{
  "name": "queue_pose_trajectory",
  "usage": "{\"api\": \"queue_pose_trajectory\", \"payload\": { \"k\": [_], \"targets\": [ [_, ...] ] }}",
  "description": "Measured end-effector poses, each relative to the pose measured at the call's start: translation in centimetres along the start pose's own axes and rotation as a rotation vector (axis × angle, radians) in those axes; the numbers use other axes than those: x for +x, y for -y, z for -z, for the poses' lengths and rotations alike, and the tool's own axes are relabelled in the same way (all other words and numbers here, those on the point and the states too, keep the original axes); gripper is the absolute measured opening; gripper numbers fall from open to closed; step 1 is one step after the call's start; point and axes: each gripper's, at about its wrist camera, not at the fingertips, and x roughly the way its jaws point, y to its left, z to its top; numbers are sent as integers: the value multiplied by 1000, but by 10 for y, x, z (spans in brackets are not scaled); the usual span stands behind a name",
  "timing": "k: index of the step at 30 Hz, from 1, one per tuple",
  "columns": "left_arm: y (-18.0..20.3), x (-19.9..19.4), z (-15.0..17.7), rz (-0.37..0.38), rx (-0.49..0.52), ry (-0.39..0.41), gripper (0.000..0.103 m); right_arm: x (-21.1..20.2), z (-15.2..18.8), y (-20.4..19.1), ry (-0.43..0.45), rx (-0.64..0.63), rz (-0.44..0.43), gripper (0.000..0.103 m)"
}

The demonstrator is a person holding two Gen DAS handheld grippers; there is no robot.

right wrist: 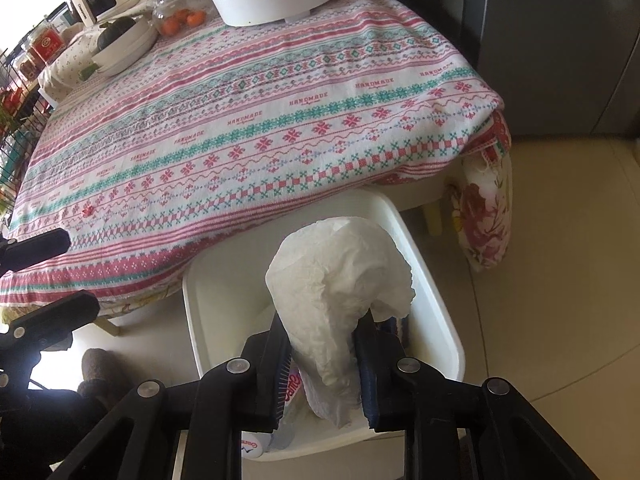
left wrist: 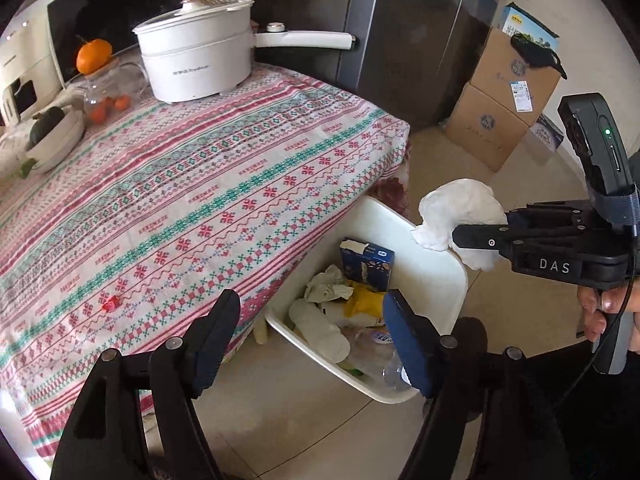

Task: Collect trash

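Observation:
My right gripper point(right wrist: 322, 344) is shut on a crumpled white tissue point(right wrist: 340, 280) and holds it above the white trash bin point(right wrist: 436, 304) on the floor beside the table. The tissue point(left wrist: 460, 216) and the right gripper point(left wrist: 472, 238) also show in the left wrist view, over the bin's far rim point(left wrist: 440, 264). The bin holds a blue carton point(left wrist: 366, 262), wrappers, tissues and a plastic bottle. My left gripper point(left wrist: 310, 338) is open and empty, over the table's edge and the bin. A small red scrap point(left wrist: 110, 303) lies on the tablecloth point(left wrist: 200, 184).
On the table stand a white electric pot point(left wrist: 200, 56), a glass jar with oranges point(left wrist: 104, 96) and a white bowl point(left wrist: 56, 140). Cardboard boxes point(left wrist: 504, 100) stand on the floor by a dark fridge point(left wrist: 400, 32). A slippered foot point(right wrist: 100, 376) is beside the bin.

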Motion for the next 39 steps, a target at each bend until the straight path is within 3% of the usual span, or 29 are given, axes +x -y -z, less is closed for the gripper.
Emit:
{"api": "queue_pose_trajectory", "payload": {
  "k": [3,5,10,11,15,20,27,32,39],
  "targets": [
    [-4,-6,11,-40,-22,7,82,6,1,-4,-9,8,0,34],
    [-6,-11,17,-85,-34,12,85,8,2,-7,-15,8,5,58],
    [-15,-24,29,-205,-74,25,94,6,11,-23,3,-33,72,93],
    [-17,-27,30,-217,-88,26,95,4,13,-27,16,-50,88,95],
    [-23,-40,38,-273,-133,36,99,-12,24,-49,84,-105,161,102],
    [-25,-66,47,-337,-194,107,99,-52,39,-78,251,-129,255,102],
    [-24,-101,60,-389,-268,189,99,-104,59,-89,424,-40,295,102],
    [-18,-112,64,-388,-283,224,99,-125,69,-95,486,-25,331,102],
    [-9,-115,63,-384,-270,239,99,-130,74,-105,506,-53,331,102]
  ]
}}
